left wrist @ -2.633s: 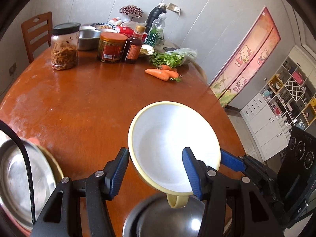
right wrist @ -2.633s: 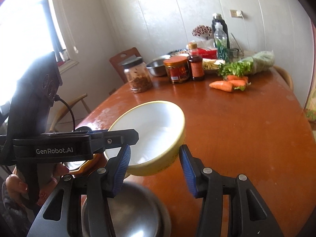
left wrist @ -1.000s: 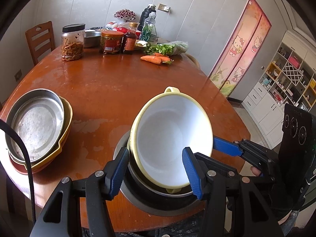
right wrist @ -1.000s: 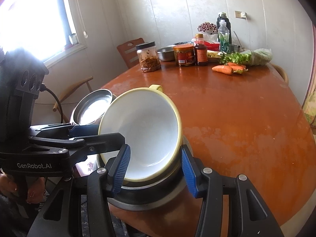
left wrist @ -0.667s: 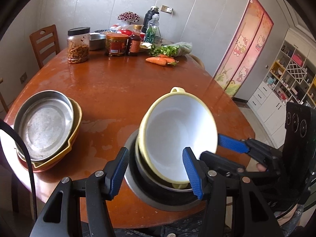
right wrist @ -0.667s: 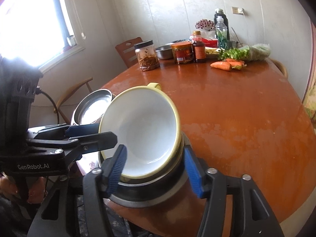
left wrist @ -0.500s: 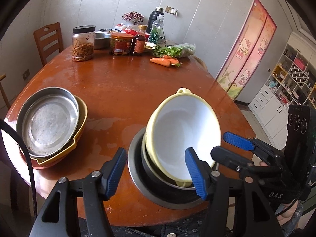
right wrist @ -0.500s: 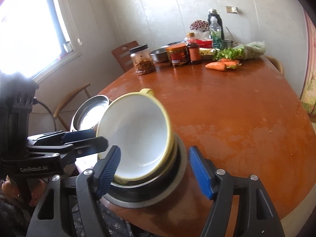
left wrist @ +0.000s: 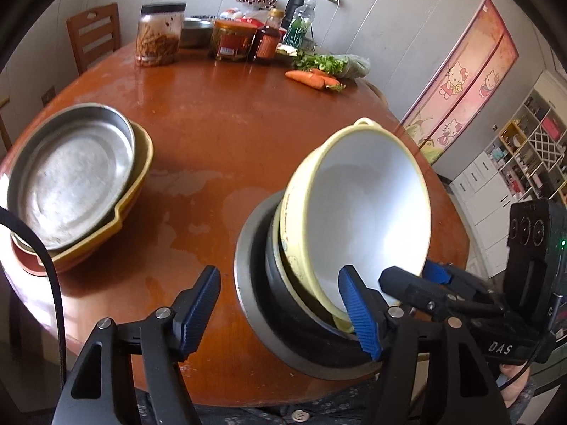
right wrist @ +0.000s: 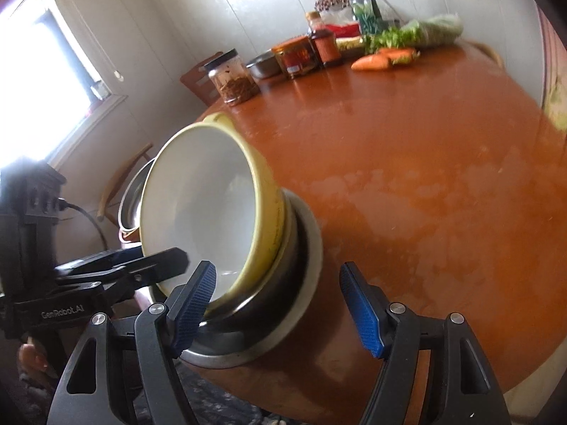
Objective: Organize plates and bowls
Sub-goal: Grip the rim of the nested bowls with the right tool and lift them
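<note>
- Far left, near your table (left wrist: 219, 148) edge: a steel pan (left wrist: 71, 177) sits nested in a mustard-yellow dish (left wrist: 138, 163), which rests on a red-orange dish (left wrist: 24, 260). The pan holds nothing.
- Your left gripper (left wrist: 280, 304): its jaws have just been opening and stand wide; the right pad (left wrist: 358, 310) lies at the yellow bowl's lower rim, and you cannot tell whether it touches. The left pad is clear of everything.
- Centre right, at the near table edge: the yellow bowl (left wrist: 358, 209), white inside and empty, leans tilted in a dark bowl (left wrist: 301, 304), itself nested in a wide steel bowl (left wrist: 248, 265).
- Your right gripper (right wrist: 276, 302): jaws wide apart, having just opened; the stack's near edge lies between the pads, neither visibly pressing.
- Far edge, left to right: a black-lidded jar (left wrist: 159, 35) of brown strips, a steel basin (left wrist: 195, 32), a red-filled jar (left wrist: 232, 40), a sauce bottle (left wrist: 267, 39), bagged greens (left wrist: 329, 62), carrots (left wrist: 312, 78).
</note>
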